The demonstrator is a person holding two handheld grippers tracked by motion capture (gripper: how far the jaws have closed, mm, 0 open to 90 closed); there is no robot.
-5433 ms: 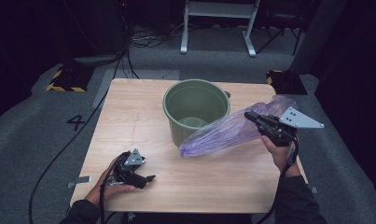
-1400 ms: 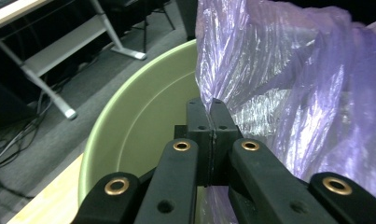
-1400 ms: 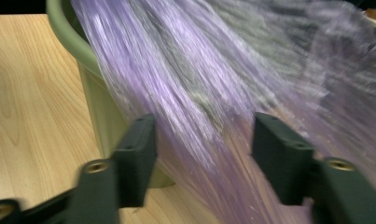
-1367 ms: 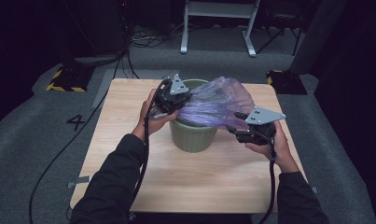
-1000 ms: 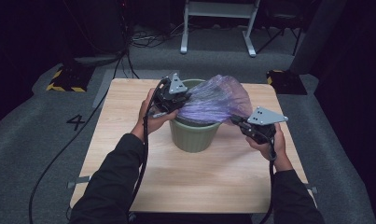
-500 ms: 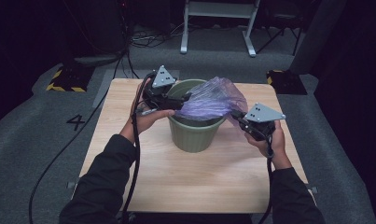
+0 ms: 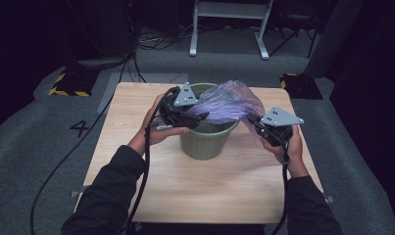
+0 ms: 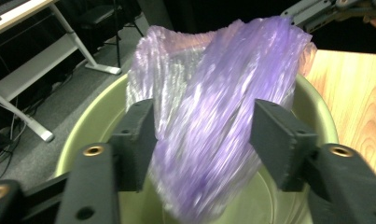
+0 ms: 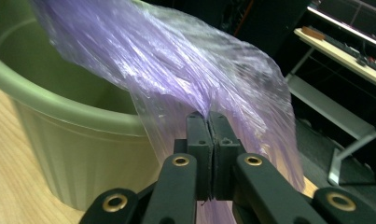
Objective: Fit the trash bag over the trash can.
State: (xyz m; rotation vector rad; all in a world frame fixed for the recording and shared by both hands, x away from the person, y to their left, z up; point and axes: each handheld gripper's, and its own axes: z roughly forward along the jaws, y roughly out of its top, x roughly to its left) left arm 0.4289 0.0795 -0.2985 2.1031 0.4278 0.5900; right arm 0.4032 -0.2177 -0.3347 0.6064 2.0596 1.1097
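A green plastic bin stands in the middle of the wooden table. A thin purple plastic bag is stretched across its mouth. My right gripper is at the bin's right side, shut on the bag's edge, with the film pinched between its pads. My left gripper hovers over the bin's left rim. Its jaws have just been closing. They stand apart with a bunched fold of the bag between them, above the bin's inside.
Grey carpet surrounds the table, with a "4" mark at the left. A white desk frame and cables lie beyond the far edge. Bare wood stretches in front of the bin.
The left gripper let go of the bag, swung out to the left with its jaws wide, and has come back over the rim around a fold of the bag. The right hand has hardly moved.
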